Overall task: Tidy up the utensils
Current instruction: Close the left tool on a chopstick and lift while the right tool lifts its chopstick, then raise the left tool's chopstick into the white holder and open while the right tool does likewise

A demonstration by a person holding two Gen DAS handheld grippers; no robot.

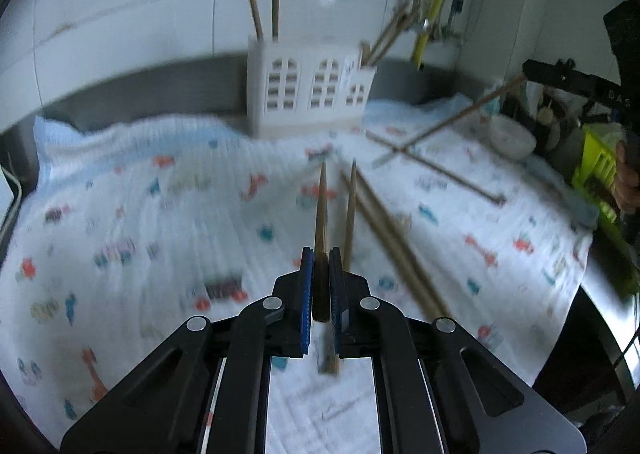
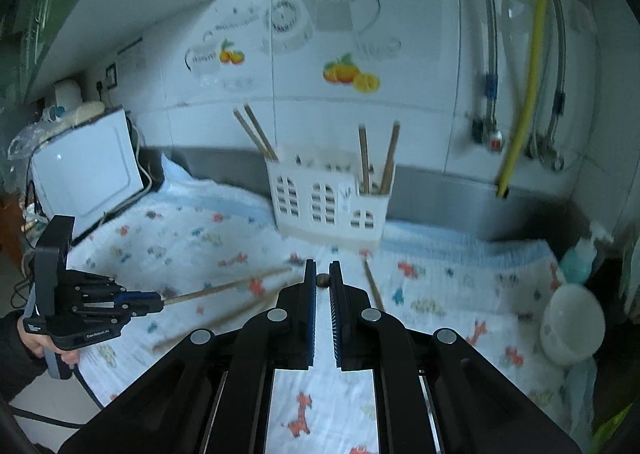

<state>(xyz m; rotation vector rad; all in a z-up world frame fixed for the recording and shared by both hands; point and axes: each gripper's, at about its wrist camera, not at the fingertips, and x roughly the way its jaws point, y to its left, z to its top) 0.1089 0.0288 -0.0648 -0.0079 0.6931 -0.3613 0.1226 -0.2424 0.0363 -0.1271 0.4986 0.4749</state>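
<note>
My left gripper [image 1: 321,258] is shut on a wooden chopstick [image 1: 321,209] that points forward above the cloth; it also shows in the right wrist view [image 2: 160,302] with the stick [image 2: 228,286] sticking out. My right gripper [image 2: 322,274] is shut on a chopstick seen end-on [image 2: 323,280]; in the left wrist view that stick [image 1: 460,119] slants down from the right gripper [image 1: 528,73]. A white house-shaped utensil holder [image 1: 308,93] [image 2: 328,201] stands at the back with chopsticks in its left and right compartments. Several loose chopsticks [image 1: 392,238] lie on the cloth.
A patterned white cloth [image 1: 160,213] covers the counter. A white bowl [image 2: 574,330] and a teal bottle [image 2: 580,258] sit at the right. A green basket [image 1: 596,169] is at the far right. A white appliance [image 2: 88,173] stands at the left. Pipes run down the tiled wall.
</note>
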